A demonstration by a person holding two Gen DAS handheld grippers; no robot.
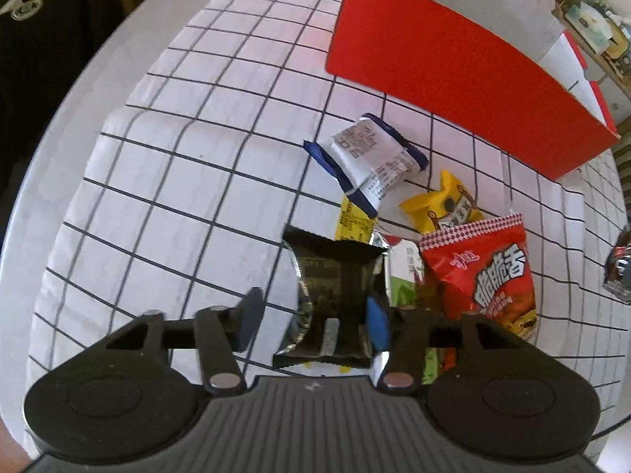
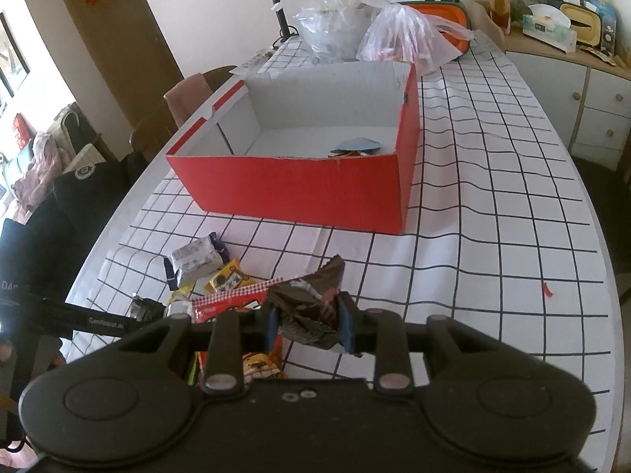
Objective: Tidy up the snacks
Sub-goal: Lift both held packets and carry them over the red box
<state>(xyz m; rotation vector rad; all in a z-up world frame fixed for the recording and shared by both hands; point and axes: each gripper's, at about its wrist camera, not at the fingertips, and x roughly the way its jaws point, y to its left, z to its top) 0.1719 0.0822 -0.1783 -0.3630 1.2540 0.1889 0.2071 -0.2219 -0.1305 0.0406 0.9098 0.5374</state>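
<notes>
Right wrist view: right gripper (image 2: pixel 307 325) jaws pinch a crumpled dark wrapper (image 2: pixel 311 307), label unreadable; left gripper (image 1: pixel 313 321) jaws loosely straddle a black packet (image 1: pixel 335 276).

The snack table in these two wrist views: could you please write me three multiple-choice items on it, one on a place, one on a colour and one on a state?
1. Where does the red box stand relative to the pile of snacks?
A. beyond it on the table
B. on top of it
C. on the floor

2. What colour is the inside of the box?
A. black
B. white
C. green

3. What is the right gripper doing?
A. hanging open over bare cloth
B. shut on a dark packet
C. gripping the box wall

Answers:
1 A, the box sits on the checked cloth past the pile.
2 B, its inner walls and floor show white.
3 B, both blue pads press the crumpled dark packet.
</notes>
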